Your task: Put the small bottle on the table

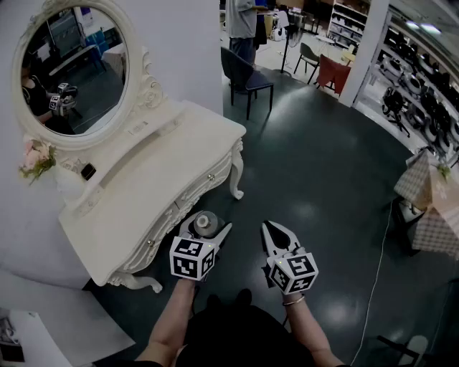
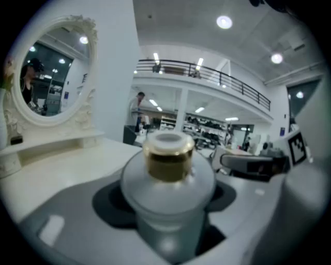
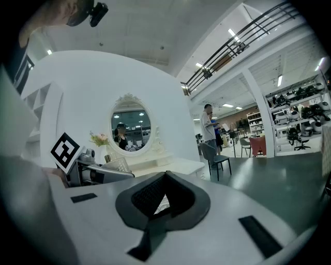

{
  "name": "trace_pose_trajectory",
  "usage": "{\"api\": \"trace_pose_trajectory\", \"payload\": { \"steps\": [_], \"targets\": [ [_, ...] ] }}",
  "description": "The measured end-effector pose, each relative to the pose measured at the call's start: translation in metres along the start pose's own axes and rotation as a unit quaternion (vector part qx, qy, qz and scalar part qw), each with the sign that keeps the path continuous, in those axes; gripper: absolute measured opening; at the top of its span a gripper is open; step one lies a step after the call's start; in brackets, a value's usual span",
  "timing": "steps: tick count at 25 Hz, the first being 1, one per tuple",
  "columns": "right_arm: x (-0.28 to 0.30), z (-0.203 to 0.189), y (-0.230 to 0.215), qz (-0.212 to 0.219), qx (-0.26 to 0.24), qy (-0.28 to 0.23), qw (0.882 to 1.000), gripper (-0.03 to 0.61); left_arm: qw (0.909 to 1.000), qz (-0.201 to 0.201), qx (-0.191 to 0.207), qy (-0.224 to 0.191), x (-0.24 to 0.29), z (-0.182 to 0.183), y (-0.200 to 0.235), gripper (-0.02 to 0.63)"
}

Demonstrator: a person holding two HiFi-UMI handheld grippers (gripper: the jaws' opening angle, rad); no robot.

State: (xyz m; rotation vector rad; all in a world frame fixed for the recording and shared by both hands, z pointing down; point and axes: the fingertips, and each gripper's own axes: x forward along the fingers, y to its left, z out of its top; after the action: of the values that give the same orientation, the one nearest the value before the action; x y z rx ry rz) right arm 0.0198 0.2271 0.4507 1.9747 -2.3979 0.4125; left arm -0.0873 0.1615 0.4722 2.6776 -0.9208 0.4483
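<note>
Two grippers: side by side low in the head view, near each other but apart, both over the dark floor [image 1: 323, 172].
Left gripper [image 1: 209, 226]: jaws spread wide and clamped on the small bottle [image 1: 203, 223].
Small bottle: frosted glass body, gold collar [image 2: 168, 161], pale cap; upright between the left jaws, off the table, just beside its front edge.
Right gripper [image 1: 272, 228]: jaws pressed together, nothing between them.
Table [image 1: 168, 154]: white carved dressing table with drawers and curled legs, left of the grippers.
Mirror [image 1: 72, 68]: oval, ornate white frame, standing at the table's back edge.
Flowers [image 1: 36, 159]: pale pink, at the mirror's lower left.
Chair [image 1: 247, 75]: dark, beyond the table's far end.
Person [image 1: 240, 21]: standing behind the chair, only partly in frame.
</note>
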Motion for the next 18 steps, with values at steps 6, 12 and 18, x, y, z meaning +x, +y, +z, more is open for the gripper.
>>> {"api": "trace_pose_trajectory", "payload": {
  "steps": [6, 12, 18],
  "targets": [
    [0.012, 0.004, -0.005, 0.011, -0.012, 0.003, 1.000, 0.004, 1.0000, 0.004, 0.007, 0.000, 0.014, 0.006, 0.003, 0.337],
    [0.019, 0.004, -0.001, 0.030, -0.012, 0.004, 0.999, 0.005, 0.9999, 0.014, 0.003, 0.002, 0.018, 0.005, 0.007, 0.337],
    [0.021, 0.004, -0.005, 0.044, -0.004, 0.003, 0.999, 0.005, 0.9996, 0.027, 0.001, 0.004, 0.020, 0.002, 0.007, 0.337]
  ]
}}
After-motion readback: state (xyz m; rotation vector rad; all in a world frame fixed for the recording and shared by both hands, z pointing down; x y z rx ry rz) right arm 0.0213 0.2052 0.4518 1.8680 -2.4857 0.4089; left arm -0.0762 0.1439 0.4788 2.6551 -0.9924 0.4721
